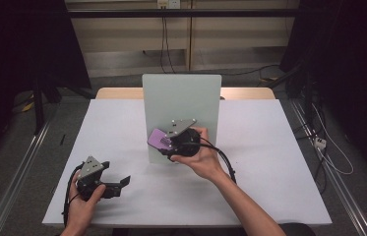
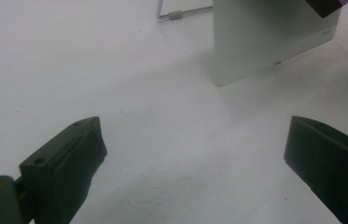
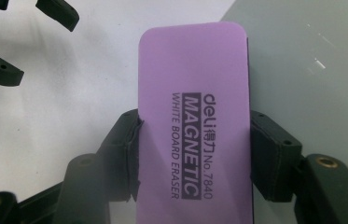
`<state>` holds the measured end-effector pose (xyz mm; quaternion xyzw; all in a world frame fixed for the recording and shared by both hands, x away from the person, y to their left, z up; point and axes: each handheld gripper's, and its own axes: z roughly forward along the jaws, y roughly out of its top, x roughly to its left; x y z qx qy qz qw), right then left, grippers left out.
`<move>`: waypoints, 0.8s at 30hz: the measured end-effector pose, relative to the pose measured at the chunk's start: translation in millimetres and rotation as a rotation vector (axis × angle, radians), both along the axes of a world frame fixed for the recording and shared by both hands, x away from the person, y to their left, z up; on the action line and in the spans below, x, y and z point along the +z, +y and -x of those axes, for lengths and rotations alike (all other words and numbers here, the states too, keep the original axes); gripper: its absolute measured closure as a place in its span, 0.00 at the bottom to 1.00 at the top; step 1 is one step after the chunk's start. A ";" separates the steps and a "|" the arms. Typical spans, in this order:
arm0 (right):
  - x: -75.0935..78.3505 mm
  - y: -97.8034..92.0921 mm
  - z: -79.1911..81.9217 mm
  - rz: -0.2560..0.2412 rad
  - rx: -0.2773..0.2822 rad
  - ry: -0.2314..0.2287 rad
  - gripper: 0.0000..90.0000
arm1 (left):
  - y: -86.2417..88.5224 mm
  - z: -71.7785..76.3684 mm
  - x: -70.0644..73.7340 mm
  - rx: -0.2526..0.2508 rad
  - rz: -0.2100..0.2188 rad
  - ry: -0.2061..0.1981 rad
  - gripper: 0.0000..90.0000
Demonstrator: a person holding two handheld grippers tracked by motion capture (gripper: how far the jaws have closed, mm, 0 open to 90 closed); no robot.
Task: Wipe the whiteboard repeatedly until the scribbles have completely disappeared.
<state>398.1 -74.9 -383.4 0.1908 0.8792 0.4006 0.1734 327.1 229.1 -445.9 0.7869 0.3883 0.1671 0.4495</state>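
Purple eraser (image 1: 160, 138) sits pinched in my right gripper (image 1: 167, 141), up against the lower left part of the standing white board (image 1: 181, 98), seen from above. My left gripper (image 1: 117, 186) rests on the table (image 1: 269, 147), well to the left of the board, jaws wide apart and holding nothing

From the left gripper, the board (image 2: 265, 37) stands ahead

From the right gripper, both jaws squeeze the eraser's (image 3: 192, 116) sides, with the board (image 3: 311, 70) just beside it

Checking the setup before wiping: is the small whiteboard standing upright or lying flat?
Upright. The whiteboard stands on edge on the table, propped by a wire stand behind it.
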 end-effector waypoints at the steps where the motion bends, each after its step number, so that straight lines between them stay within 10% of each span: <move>1: -1.3 -1.3 0.3 0.001 -0.001 0.004 0.46 | -0.5 0.3 0.0 0.001 -0.001 0.001 0.05; 24: -5.8 -32.8 13.5 -0.033 -0.021 0.061 0.46 | -2.7 1.3 0.6 -0.001 -0.014 -0.004 0.05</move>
